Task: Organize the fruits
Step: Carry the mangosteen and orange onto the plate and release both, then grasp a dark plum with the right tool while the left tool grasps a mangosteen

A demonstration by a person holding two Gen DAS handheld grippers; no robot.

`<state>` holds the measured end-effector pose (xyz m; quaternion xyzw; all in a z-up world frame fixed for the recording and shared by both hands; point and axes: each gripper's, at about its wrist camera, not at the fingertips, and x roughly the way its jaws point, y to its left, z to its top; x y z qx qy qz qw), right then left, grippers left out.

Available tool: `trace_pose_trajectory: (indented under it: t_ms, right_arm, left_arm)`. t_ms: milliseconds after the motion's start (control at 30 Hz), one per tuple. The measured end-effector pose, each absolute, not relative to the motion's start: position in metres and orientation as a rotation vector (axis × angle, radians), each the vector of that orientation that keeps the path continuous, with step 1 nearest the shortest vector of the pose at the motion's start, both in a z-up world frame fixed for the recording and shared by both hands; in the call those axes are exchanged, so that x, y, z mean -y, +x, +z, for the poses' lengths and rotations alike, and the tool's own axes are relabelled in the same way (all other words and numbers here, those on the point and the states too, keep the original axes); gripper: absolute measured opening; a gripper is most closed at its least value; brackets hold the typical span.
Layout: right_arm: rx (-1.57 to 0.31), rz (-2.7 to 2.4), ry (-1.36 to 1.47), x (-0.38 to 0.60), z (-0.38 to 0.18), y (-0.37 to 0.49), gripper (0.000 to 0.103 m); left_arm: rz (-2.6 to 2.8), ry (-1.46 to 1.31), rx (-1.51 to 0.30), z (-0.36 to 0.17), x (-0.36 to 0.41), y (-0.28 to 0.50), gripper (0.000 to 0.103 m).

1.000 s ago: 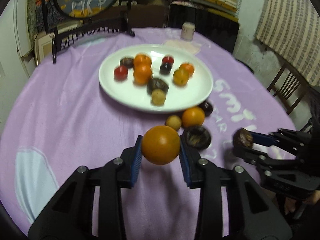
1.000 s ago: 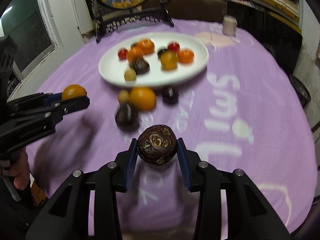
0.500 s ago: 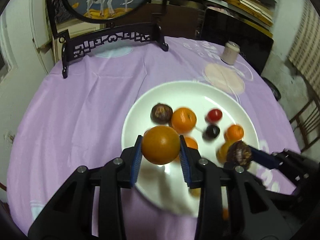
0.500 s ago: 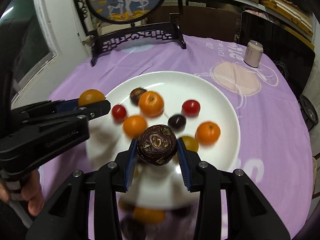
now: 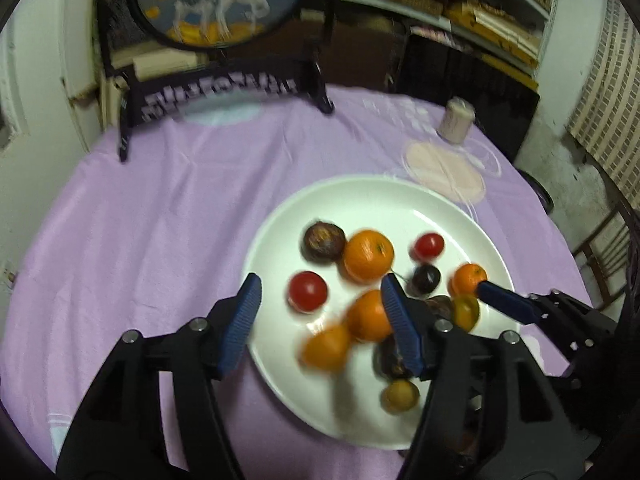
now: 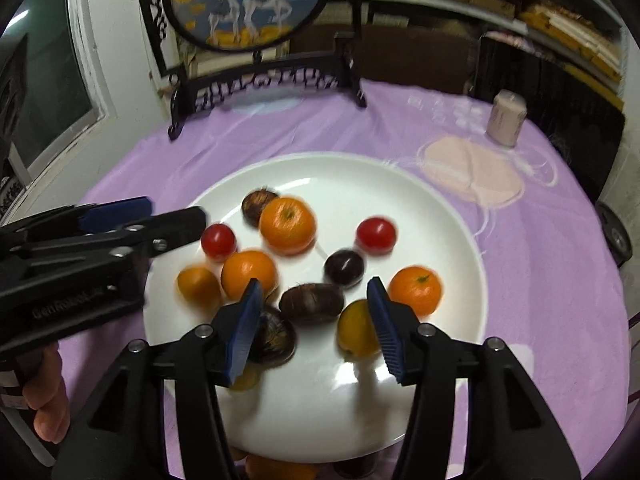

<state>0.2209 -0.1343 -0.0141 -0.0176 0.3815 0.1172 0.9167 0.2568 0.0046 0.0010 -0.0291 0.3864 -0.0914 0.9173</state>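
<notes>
Both grippers over the plate (image 6: 452, 216), jaws wide and empty. The left gripper (image 5: 320, 320) hangs above the plate's near-left rim; the right gripper (image 6: 316, 324) hangs above its near centre. Neither holds fruit.

Fruit on the plate: a blurred orange (image 5: 326, 346), lying loose under the left gripper; a dark round fruit (image 6: 312, 304) between the right gripper's fingers but below them, apparently resting on the plate; a second dark one (image 6: 274, 338) just beside the right gripper's left finger. Further in lie a large orange (image 6: 287, 224), two red tomatoes (image 6: 218, 240) (image 6: 376, 234), a dark plum (image 6: 344, 267) and a small orange (image 6: 416, 290). At least one fruit shows past the near rim on the cloth (image 6: 540, 240), though blur and the gripper bodies hide how many.

Risks: the blurred orange may be rolling and could run off the shallow near rim; the round fruits touch one another, so a knock would scatter them. The two grippers stand close together over the plate, and a careless withdrawal could clip fingers or sweep fruit.

Surroundings: beyond the plate, a framed deer screen (image 6: 248, 4) on a black stand; to the far right, a small cup (image 6: 505, 118). Neither obstructs the plate.
</notes>
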Motion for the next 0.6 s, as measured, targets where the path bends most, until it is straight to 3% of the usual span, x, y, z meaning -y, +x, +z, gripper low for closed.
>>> trace_pose_trajectory:
  t_ms: [200,367,600]
  right_arm:
    - [-0.722,0.200,0.058,0.167,-0.006,0.196,0.058]
    - [-0.716,0.145,0.081,0.192,-0.004,0.143,0.058]
    - [-0.803,0.100,0.039,0.204,-0.028,0.083,0.058]
  left_arm:
    - [-0.184,-0.111,-0.808,-0.005,-0.017,0.234,0.064]
    - [-0.247,-0.125,-0.796,-0.007,-0.026,0.172,0.064]
    - [-0.390,-0.055,-0.817,-0.021,-0.006,0.101,0.068]
